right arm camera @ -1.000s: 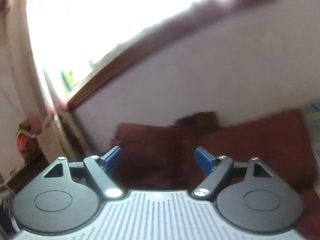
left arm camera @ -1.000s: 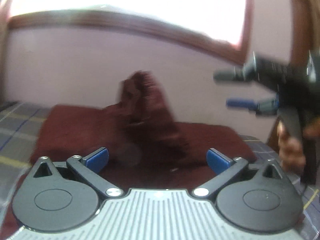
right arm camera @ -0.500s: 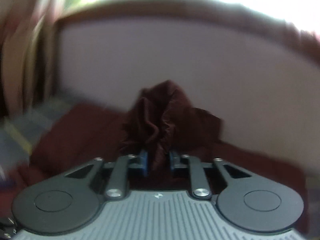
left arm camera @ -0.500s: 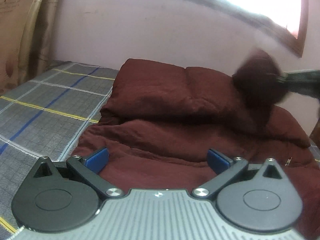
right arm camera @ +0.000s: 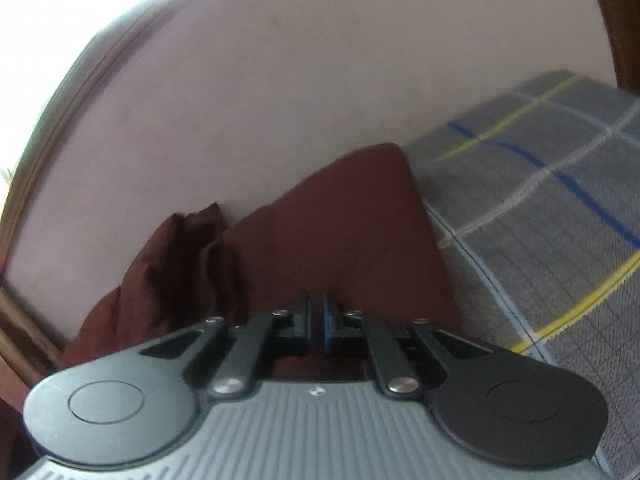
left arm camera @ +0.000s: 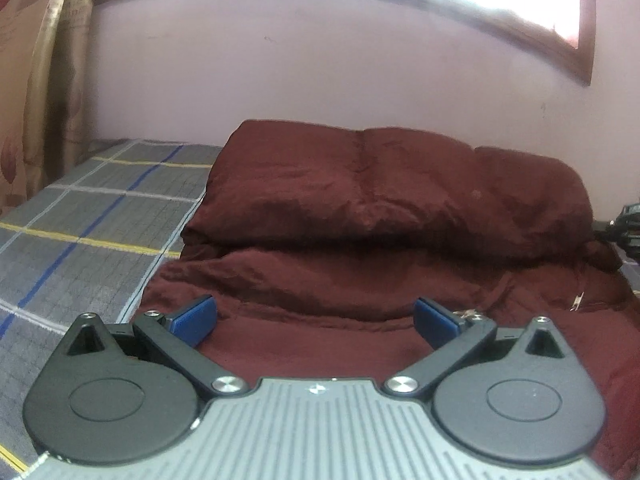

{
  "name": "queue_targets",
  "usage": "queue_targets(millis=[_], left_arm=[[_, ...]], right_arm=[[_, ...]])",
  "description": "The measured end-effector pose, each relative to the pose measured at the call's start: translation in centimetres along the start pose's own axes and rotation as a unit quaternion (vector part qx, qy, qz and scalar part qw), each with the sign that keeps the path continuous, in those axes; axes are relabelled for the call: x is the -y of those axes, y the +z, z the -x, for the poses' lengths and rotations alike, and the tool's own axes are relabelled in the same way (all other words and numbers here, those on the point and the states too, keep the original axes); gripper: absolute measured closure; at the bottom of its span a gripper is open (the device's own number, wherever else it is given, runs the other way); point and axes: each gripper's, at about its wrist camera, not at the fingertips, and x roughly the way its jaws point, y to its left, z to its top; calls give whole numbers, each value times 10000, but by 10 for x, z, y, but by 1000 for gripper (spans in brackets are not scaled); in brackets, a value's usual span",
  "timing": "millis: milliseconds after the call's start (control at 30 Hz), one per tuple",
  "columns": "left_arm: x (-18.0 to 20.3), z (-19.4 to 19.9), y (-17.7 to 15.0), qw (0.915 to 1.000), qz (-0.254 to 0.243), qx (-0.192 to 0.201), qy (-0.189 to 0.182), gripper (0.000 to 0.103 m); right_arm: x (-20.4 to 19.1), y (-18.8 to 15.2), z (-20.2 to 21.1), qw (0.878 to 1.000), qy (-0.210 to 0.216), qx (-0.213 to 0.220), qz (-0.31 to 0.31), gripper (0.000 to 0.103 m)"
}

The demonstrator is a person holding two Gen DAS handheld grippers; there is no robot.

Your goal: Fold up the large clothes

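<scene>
From the left wrist view, a big dark red puffy jacket (left arm camera: 384,216) lies on a bed. The bed has a grey checked bedsheet with blue and yellow lines (left arm camera: 80,216). The far part of the jacket is folded back over itself, so it makes a thick soft roll close to the pale pink wall (left arm camera: 320,72). The near part lies flatter and comes right up under the left gripper (left arm camera: 314,320). Its two blue fingers (left arm camera: 192,318) stand wide apart, and nothing is pinched between them. They sit just above the red cloth. A small shiny zip part (left arm camera: 576,302) shows on the right side of the jacket. At the far right edge, a bit of the other black tool (left arm camera: 626,226) peeks in beside the roll. Up high there is a bright window with a brown wooden frame (left arm camera: 584,20). On the left hangs a tan curtain with red shapes (left arm camera: 36,80).

From the right wrist view, everything looks tipped to one side. The right gripper (right arm camera: 316,322) has its blue fingers (right arm camera: 328,324) pulled close together, with only a thin slit between them. I cannot see any cloth held in that slit. Right behind the fingers is the red jacket (right arm camera: 344,240), with a bunched-up bit sticking up on the left against the wall (right arm camera: 320,80). The checked sheet (right arm camera: 540,208) spreads out to the right. The bright window edge (right arm camera: 60,40) curves up the left side.
</scene>
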Motion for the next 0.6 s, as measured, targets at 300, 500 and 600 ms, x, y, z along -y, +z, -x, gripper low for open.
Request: queue_targets(millis=[300,500,600], left_arm=[[17,0,36,9990,-69,430,-119,0],[38,-44,70,9929,-417,1100,163,0],[39,-83,85,9932,-498,935,473,6]], right_arm=[[-74,8,-2,9932,391,266,1059,29],[-115,-9,-44,9604,-283,138,2770,83],[-110,-17,-59,9413,-706,71,3299,86]])
